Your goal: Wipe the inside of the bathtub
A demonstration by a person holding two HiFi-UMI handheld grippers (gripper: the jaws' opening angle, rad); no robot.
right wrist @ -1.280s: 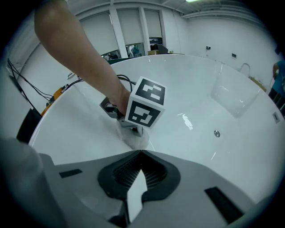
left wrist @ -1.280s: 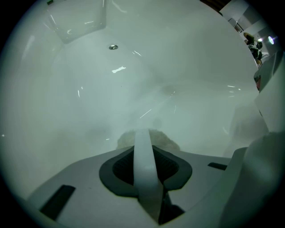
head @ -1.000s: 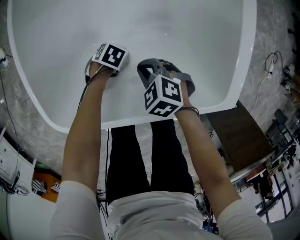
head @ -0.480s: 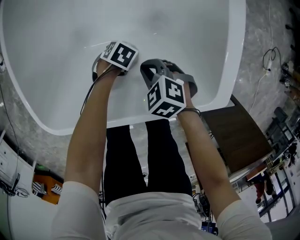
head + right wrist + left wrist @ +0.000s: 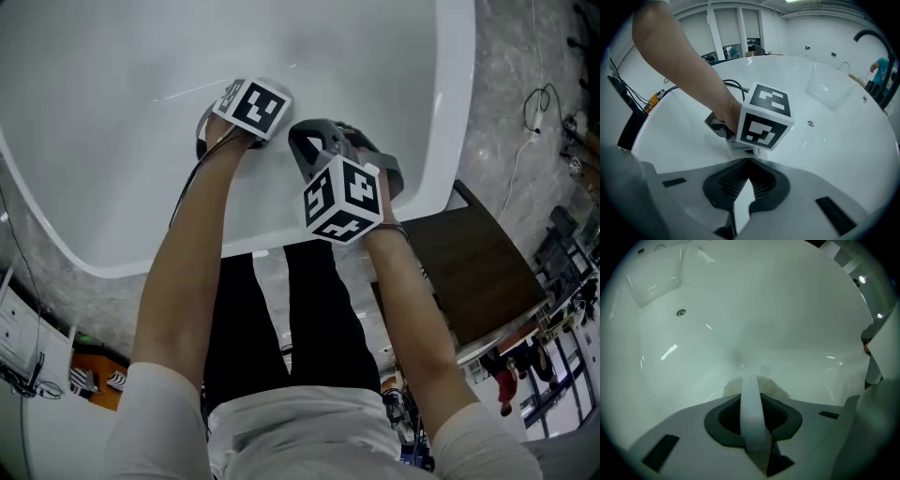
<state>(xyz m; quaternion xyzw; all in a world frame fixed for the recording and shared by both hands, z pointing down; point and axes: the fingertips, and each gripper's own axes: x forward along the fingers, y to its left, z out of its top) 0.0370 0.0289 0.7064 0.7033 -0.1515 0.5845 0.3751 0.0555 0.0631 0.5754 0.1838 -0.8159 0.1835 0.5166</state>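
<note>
Directly below you lies the large white glossy bathtub, its rim curving along the near side and up the right. Grey marbled floor surrounds it, and a dark brown wooden board sits on the right, just outside the rim. Both your bare forearms reach forward over the near rim into the tub.

Your left gripper is down inside the tub, low on the sloping near wall. Its jaws are clenched together on a small pale fuzzy cloth. The cloth pokes out just beyond the jaw tips and lies against the white tub surface.

Your right gripper is just to the right of the left one, over the inside of the tub close to the near rim. Its jaws are closed with nothing between them. Its camera looks straight at the black-and-white marker cube on the left gripper, which is near it. A thin black cable runs along your left arm.

Farther along the tub floor sits the small round metal drain, well apart from the cloth.
</note>
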